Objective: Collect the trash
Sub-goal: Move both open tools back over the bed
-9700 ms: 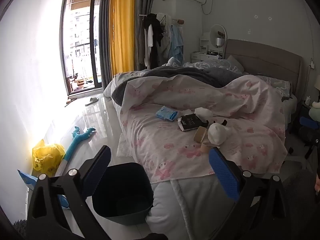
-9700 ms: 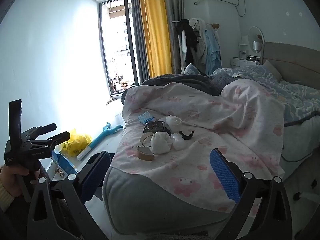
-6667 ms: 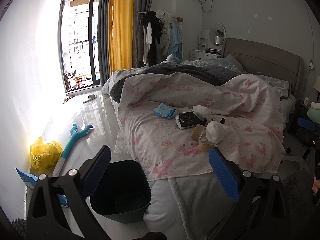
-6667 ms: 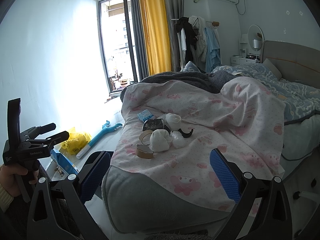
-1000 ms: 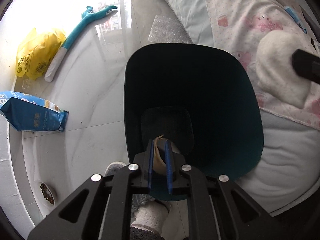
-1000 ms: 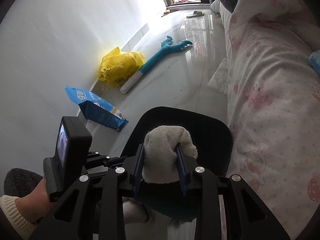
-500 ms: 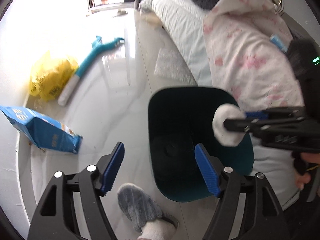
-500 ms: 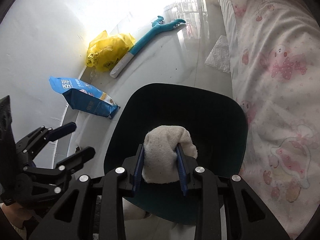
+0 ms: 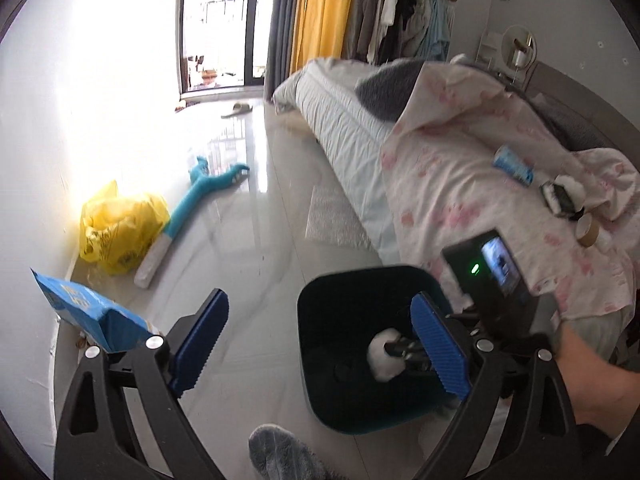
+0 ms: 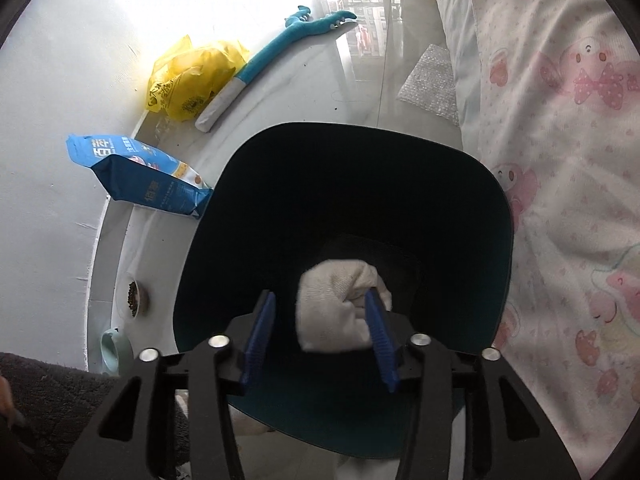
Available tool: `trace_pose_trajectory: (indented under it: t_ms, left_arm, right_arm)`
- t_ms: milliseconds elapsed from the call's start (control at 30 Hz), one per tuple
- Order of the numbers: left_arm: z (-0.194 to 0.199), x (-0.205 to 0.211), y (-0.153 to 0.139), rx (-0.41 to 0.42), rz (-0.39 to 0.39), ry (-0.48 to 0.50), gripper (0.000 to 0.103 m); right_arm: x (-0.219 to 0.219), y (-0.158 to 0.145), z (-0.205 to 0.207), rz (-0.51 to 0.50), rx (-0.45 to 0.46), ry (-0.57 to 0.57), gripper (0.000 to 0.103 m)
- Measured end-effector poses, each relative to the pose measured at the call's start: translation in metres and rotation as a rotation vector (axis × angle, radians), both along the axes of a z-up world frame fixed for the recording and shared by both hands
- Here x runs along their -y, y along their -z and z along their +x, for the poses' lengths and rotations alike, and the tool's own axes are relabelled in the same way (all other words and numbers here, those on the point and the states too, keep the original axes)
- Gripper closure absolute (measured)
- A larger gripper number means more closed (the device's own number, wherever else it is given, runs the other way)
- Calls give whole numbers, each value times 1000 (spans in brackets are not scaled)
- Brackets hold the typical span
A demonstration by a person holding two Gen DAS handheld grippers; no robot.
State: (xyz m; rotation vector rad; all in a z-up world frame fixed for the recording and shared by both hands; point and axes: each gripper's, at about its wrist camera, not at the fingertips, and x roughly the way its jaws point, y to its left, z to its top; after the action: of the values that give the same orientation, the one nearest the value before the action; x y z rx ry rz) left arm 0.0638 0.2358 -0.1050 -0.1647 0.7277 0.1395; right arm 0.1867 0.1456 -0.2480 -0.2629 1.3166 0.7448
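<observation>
Right now the white cloth wad [image 10: 338, 304] sits between the right gripper [image 10: 322, 338] pads, touching only the right-side pad, jaws partly spread, over the dark bin [image 10: 280, 184]. Left gripper [image 9: 320, 344] is wide open, empty, beside the bin.

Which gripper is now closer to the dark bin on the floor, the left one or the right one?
The right. The right gripper is directly over the dark bin, its jaws apart with the white cloth wad between them. The left gripper is open, beside the bin and farther back.
</observation>
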Motion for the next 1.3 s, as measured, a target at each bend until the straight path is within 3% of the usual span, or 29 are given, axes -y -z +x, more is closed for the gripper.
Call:
trace_pose_trajectory:
  t_ms: [200,567,933,1300]
  left_arm:
    - [-3,11,-37,95,25,-4,8]
    - [1,29,-78,205,-19,-38,5]
    - [16,77,-102,231,-20,68,5]
    - [37,134,-105,244,-89,209,5]
  right_arm:
    - [11,-27,-10,19,67,-33,43]
    - [43,-102,-29,215,254,-92,32]
    - [112,-170,-22,354,461,-40,24]
    - [188,-201,-5,383,581,63,22]
